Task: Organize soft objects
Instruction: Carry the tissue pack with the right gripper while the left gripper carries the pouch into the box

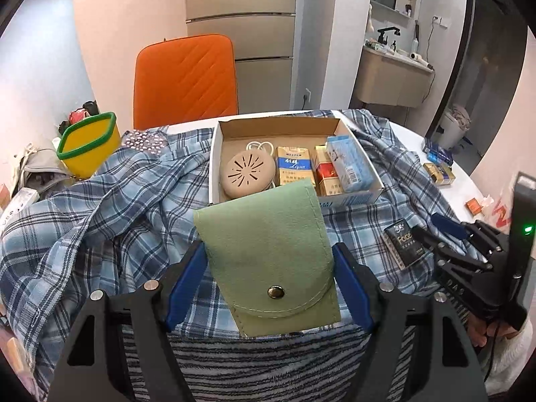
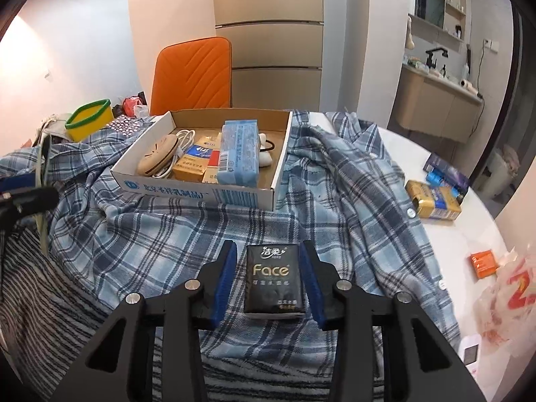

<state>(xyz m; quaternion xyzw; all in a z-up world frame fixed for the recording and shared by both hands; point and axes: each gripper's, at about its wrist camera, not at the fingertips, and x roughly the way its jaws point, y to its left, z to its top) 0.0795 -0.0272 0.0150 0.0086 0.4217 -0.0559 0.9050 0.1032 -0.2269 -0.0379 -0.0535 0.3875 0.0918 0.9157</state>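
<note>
Gripping the green pouch point(image 1: 268, 254) in our left gripper point(image 1: 269, 284) and the black tissue pack point(image 2: 274, 281) in our right gripper point(image 2: 272, 281), we face the cardboard box point(image 2: 234, 197) on the plaid cloth point(image 2: 167, 234).

A matt, suede-like green pouch point(image 1: 271, 261) with a shiny metal snap is seen before the cardboard box point(image 1: 365, 189). Beneath the box, soft woven plaid cloth point(image 1: 110, 207) is spread. A glossy black tissue pack point(image 2: 273, 279) is wrapped in plastic film.
</note>
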